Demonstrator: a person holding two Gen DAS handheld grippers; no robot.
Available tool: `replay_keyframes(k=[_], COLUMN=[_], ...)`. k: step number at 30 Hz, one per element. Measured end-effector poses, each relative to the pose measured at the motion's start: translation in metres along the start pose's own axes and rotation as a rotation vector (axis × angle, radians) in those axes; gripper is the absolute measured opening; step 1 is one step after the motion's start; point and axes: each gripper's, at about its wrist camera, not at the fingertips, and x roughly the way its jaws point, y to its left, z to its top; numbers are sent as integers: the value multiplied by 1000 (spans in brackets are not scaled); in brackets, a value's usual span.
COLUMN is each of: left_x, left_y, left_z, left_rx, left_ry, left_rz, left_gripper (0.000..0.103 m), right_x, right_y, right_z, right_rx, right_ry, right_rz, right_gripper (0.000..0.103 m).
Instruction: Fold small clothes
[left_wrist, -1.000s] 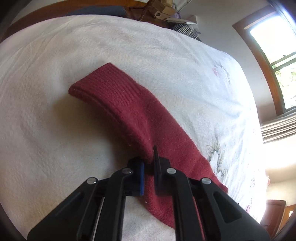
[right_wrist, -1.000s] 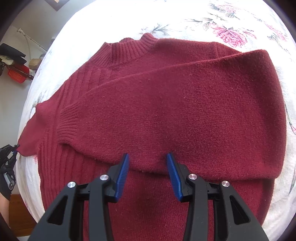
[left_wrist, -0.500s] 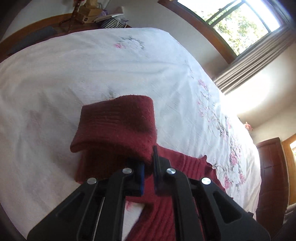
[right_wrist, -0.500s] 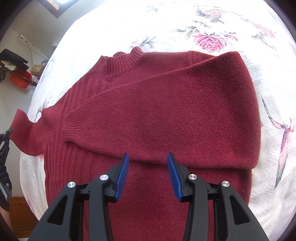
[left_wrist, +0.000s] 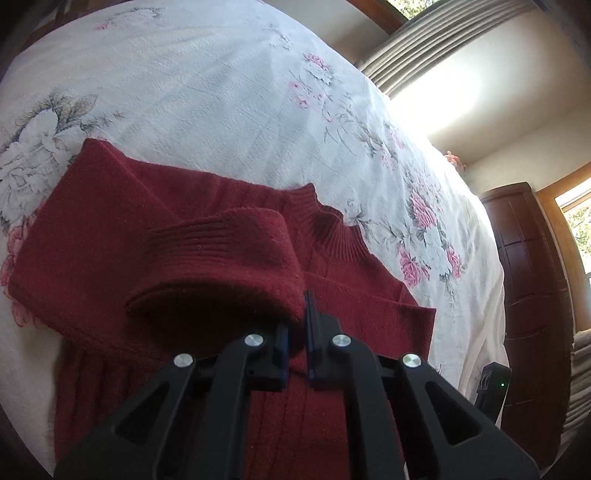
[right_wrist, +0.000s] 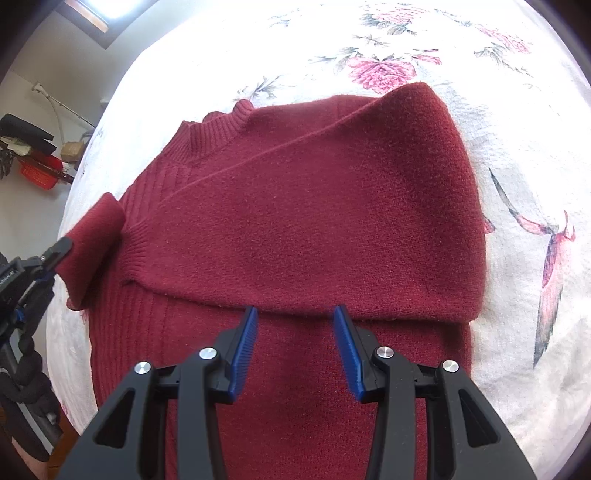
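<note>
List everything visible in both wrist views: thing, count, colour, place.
sweater: one, dark red, flat on the bed, one sleeve folded across its front
lifted sleeve: one, dark red, pinched at its cuff end, above the sweater's body
bedspread: one, white with pink flowers, under the sweater
curtain: one, grey-beige, by the window
wooden cabinet: one, dark brown, beside the bed
red basket: one, off the bed's far left
left gripper: one, black, blue pads, clamped on the sleeve
right gripper: one, black, blue pads, open over the sweater
</note>
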Motion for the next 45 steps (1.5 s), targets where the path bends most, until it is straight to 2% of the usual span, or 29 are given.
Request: replay_keyframes(k=[5, 7, 11, 14, 17, 20, 25, 28, 29, 30, 31, 32, 34, 36, 38, 41, 45], left_x=[56, 61, 34, -4, -42, -62, -49, -29, -23, -17, -13, -11, -16, -28, -41, -43, -8], left_y=[15, 20, 25, 42, 69, 97, 127, 135, 141, 145, 144, 146, 144, 136, 125, 107, 87], left_z=[-28, -38, -45, -44, -23, 7, 40, 44, 45, 45, 44, 43, 44, 44, 43, 40, 32], left_rx=[42, 69, 138, 159, 173, 181, 177, 182, 177, 167, 157, 151, 145, 133, 130, 172, 233], left_ry=[173, 206, 227, 198, 96, 14, 13, 44, 60, 74, 81, 83, 71, 37, 3, -9, 53], left_rz=[83, 90, 41, 24, 131, 293, 423, 452, 472, 481, 482, 484, 479, 448, 414, 390, 403], left_gripper=[7, 11, 14, 20, 25, 31, 31, 32, 32, 32, 32, 32, 32, 32, 33, 33, 34], right_x=[1, 0, 2, 8, 18, 32, 64, 84, 91, 97, 100, 101, 97, 83, 61, 36, 42], right_y=[0, 3, 14, 35, 69, 109, 158, 170, 172, 173, 174, 174, 171, 162, 151, 128, 94], right_z=[4, 5, 11, 19, 30, 38, 43, 41, 41, 41, 40, 40, 39, 42, 45, 51, 52], right_rx=[11, 8, -7, -27, -71, -114, -142, -136, -135, -137, -140, -145, -154, -131, -130, -116, -96], right_ry=[11, 11, 25, 35, 50, 68, 115, 151, 165, 176, 180, 177, 171, 147, 90, 31, 49], right_rz=[6, 10, 25, 78, 139, 197, 236, 219, 215, 221, 239, 245, 260, 294, 288, 221, 89], right_gripper=[43, 44, 47, 48, 51, 52, 53, 53, 52, 43, 29, 26, 11, 10, 10, 10, 11])
